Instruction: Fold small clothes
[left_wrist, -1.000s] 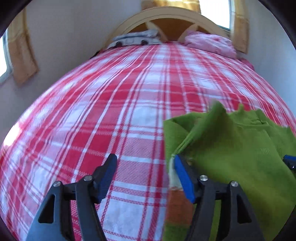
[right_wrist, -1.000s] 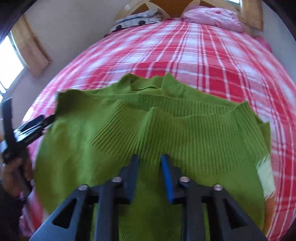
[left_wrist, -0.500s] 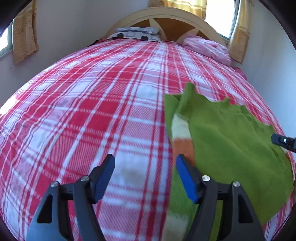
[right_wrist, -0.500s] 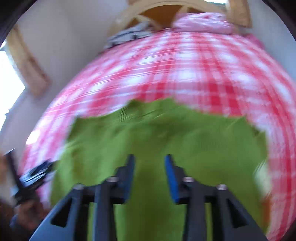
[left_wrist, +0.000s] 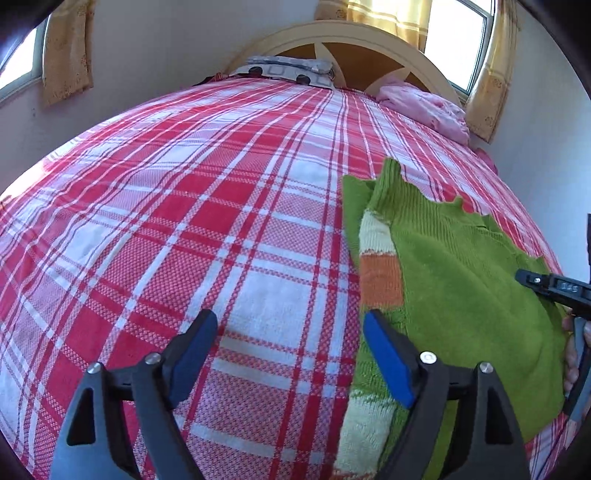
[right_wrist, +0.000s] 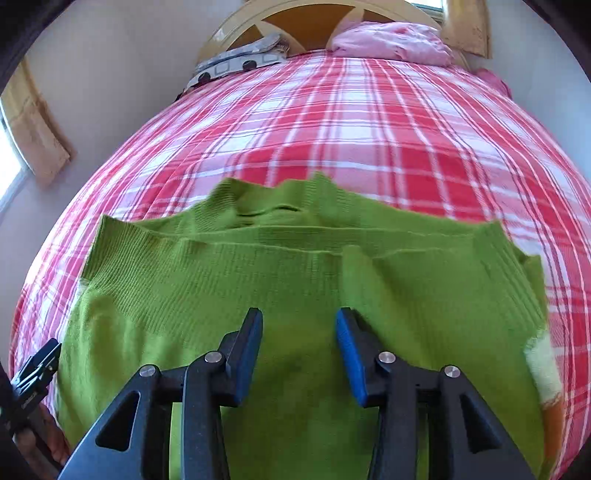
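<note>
The left gripper (left_wrist: 291, 354) is standing clear of the green sweater (left_wrist: 461, 280), its jaws having just been opening wider over bare bedspread (left_wrist: 184, 221), where a second ago one pad touched the sweater's edge. The right gripper (right_wrist: 299, 354) is now gaping above the sweater, no longer nearly closed.

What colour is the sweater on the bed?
Green sweater with cream and orange patches, clearest in the left wrist view.

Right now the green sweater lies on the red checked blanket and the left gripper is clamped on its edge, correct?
Not quite. The green sweater does lie on the red checked blanket, but the left gripper is open, nothing between its jaws, the sweater's edge beside one finger. The left wrist view shows it.
</note>
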